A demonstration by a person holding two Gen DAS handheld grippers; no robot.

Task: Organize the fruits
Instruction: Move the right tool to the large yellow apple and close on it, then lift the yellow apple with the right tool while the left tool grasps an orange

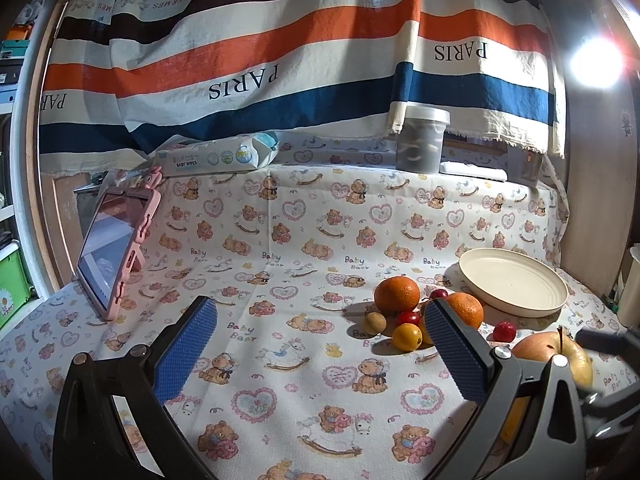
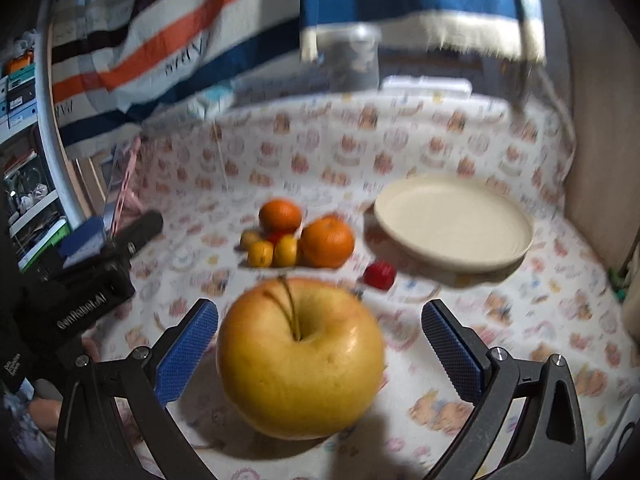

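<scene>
A big yellow-red apple (image 2: 300, 356) rests on the bear-print cloth between the wide-apart fingers of my right gripper (image 2: 320, 309), which is open; the left pad is close to it and the right pad stands clear. Beyond it lie two oranges (image 2: 280, 214) (image 2: 327, 242), small yellow fruits (image 2: 260, 253), a brown one (image 2: 250, 238) and a red one (image 2: 380, 274). An empty cream plate (image 2: 452, 224) sits at the right. My left gripper (image 1: 320, 306) hovers open over bare cloth, left of the fruit pile (image 1: 397, 294) and the apple (image 1: 554, 354).
A tablet in a pink case (image 1: 116, 248) leans at the left. Baby wipes (image 1: 220, 156) and a lidded jar (image 1: 424, 140) stand along the back under a hanging striped cloth (image 1: 280, 40). A bright lamp (image 1: 596, 62) glares at the upper right.
</scene>
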